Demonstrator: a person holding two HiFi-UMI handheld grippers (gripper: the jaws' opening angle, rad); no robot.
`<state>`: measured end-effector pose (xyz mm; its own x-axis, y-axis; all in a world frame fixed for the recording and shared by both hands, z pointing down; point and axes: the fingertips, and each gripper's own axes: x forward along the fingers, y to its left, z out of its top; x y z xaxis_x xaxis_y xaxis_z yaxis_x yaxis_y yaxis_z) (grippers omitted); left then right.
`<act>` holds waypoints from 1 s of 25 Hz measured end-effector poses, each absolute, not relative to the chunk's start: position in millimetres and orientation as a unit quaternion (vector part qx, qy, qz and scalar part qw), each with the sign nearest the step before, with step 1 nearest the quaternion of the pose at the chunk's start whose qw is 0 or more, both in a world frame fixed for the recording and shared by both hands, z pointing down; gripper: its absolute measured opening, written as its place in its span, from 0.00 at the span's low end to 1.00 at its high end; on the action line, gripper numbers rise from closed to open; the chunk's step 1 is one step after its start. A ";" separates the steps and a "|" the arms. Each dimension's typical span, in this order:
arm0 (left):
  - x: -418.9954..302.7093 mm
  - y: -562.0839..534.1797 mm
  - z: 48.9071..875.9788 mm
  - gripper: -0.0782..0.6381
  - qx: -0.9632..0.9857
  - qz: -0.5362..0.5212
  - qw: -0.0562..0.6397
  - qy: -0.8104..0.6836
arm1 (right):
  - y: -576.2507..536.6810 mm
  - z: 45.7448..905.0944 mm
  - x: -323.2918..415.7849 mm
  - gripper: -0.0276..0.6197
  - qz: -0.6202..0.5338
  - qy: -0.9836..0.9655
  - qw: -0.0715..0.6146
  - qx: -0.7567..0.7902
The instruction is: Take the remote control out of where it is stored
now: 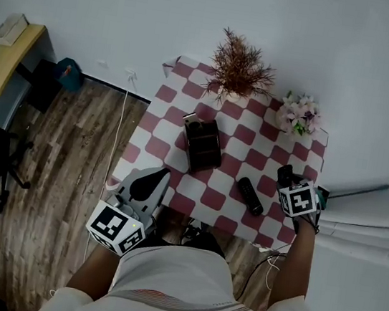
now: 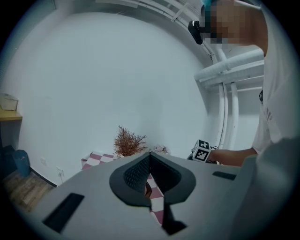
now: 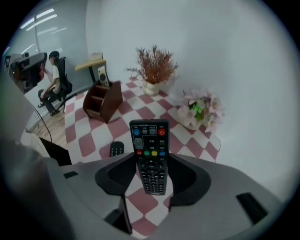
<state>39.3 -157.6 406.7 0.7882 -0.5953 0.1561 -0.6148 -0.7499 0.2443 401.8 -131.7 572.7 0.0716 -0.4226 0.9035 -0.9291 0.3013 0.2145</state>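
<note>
- The right hand-held gripper [image 3: 151, 174] is clamped on the remote control [image 3: 149, 136]. Its pads press on the two long edges of the lower keypad half.
- The remote control is held clear of the tabletop [image 1: 245, 133]. Its button face is towards the gripper camera, and its upper half, with the power keys, sticks out past the jaw tips.
- The left hand-held gripper [image 2: 150, 157] has its jaws together at the tips, with nothing between them. It is off the near-left edge of the tabletop.
- The brown holder [image 3: 103, 99] stands well beyond the right hand-held gripper and to its left. A pale slim item [image 3: 102, 75] stands upright in it.
- A second remote [image 3: 116, 149] lies flat on the tabletop, just to the left of the right hand-held gripper's left jaw and below it.
- Handling, as judged: the remote control looks like a light, stiff plastic shell with smooth, narrow side edges. These could slip or pivot under a weak pinch.
- Hold point, as judged: the grip across the width is sound. A hold nearer mid-length would cut the overhang and reduce tipping.
- Risk, as judged: a drop onto the tabletop could pop the battery cover.
</note>
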 end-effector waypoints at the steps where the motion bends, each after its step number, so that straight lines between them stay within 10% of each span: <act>1: 41.4 -157.5 407.7 0.12 0.934 0.035 0.143 -0.325 | -129.7 584.7 405.3 0.38 0.264 -0.625 0.524 0.515; 25: 20.1 -165.3 424.9 0.12 0.902 0.036 0.156 -0.401 | -145.4 698.6 395.4 0.38 0.318 -0.597 0.650 0.345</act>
<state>20.1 -165.3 424.9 0.6751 -0.7127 0.1906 -0.7354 -0.6292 0.2517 395.4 -145.4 698.6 0.0839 0.0023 0.9965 -0.8259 0.5597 0.0682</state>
